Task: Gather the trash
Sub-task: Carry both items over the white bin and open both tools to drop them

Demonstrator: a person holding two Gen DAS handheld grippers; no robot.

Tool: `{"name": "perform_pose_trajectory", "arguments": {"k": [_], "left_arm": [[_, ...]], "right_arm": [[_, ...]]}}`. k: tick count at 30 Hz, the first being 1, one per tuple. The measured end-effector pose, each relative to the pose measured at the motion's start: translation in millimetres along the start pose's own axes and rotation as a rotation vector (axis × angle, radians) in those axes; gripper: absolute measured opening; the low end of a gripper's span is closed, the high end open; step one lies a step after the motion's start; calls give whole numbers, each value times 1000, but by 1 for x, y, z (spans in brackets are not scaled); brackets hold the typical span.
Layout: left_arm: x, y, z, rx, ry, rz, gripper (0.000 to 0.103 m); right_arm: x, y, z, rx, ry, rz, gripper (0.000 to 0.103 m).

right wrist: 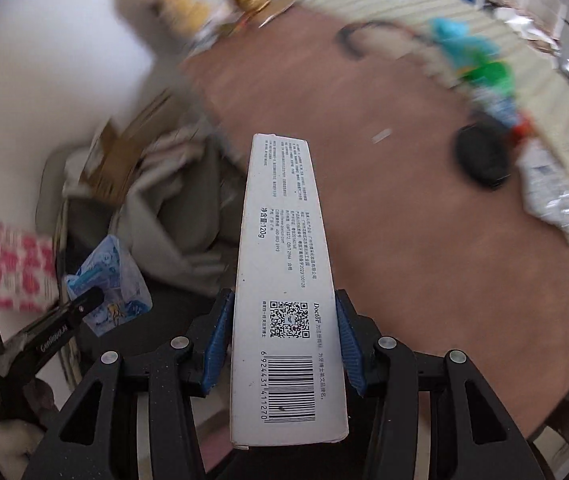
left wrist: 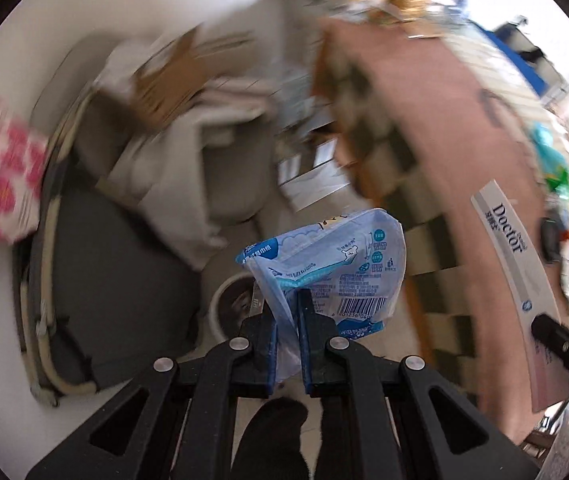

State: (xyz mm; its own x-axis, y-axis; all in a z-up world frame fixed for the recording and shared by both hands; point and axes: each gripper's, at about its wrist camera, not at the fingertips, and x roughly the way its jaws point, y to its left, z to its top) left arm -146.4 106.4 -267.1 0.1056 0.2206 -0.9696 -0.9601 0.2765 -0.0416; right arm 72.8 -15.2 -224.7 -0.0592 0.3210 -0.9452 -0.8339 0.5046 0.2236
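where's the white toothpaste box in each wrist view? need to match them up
Left wrist: white toothpaste box at right edge, "Doctor" side showing, held by the right gripper.
Right wrist: box centre, clamped between the fingers.
Shared landmark: blue wipes packet in the left gripper.

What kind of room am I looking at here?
Probably a lived-in home room, rather cluttered. A brown round table holds scattered packets and a black lid; beside it a grey chair is piled with cloth and cardboard. Much is blurred.
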Motion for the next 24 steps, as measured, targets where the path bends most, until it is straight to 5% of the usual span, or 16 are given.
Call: {"name": "perform_pose_trajectory", "arguments": {"k": [8,17,19,20,21,24], "left_arm": [[144,102,-48,-185,233,17,7],[327,136,-82,-292,437,-106,17],[357,142,-84,-307,446,-111,44],[369,145,-85,-315,445,-108,70],[381,149,-86,-326,443,-103,84],[401,162,-96,-357,458,-90,91]], "right_arm": [[163,72,-68,-125,276,30,51],[368,63,-120,-154,517,1,51],[414,60,-126,-166,550,-4,51],[428,60,-125,-170,557,-6,51],[446,61,-127,-184,573,-8,52],[496,63,-131,-199,604,-5,54]]}}
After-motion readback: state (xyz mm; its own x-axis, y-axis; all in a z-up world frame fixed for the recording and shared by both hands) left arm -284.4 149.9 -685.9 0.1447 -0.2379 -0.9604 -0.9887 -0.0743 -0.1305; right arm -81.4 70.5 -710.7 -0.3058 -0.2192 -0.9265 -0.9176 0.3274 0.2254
